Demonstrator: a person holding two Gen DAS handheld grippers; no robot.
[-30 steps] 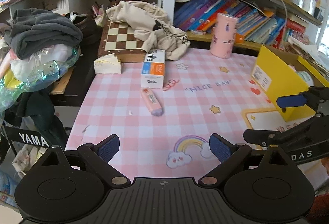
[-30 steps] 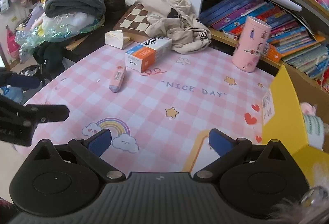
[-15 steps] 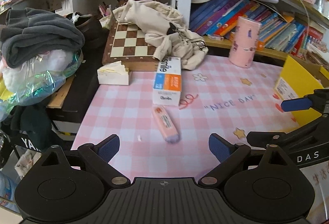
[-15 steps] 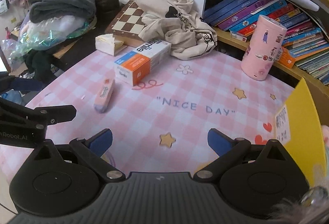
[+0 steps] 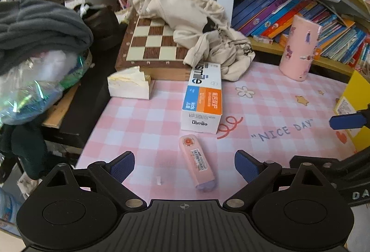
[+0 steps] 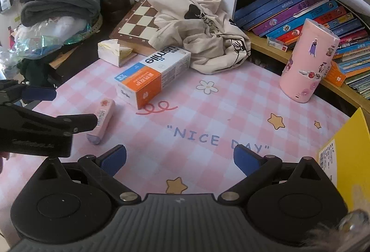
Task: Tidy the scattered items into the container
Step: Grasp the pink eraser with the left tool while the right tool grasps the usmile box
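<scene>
We look across a pink checked surface (image 5: 143, 127) backed by cluttered bookshelves, where, from the left, a tissue-like white packet (image 5: 129, 85), a Usmile toothpaste box (image 5: 203, 99) and a pink sticker-covered cylinder (image 5: 300, 48) lie before the yellow container (image 5: 353, 99) at the right edge. The pink eraser-like stick (image 5: 198, 161) lies just ahead of our left claw (image 5: 185, 166), inside its gap, long axis running away from us and slightly askew; that claw's jaws are wide, closing slightly, and touch nothing. Our right claw (image 6: 180, 159) is wide and empty, farther from the stick; the container's inside is cut off.
</scene>
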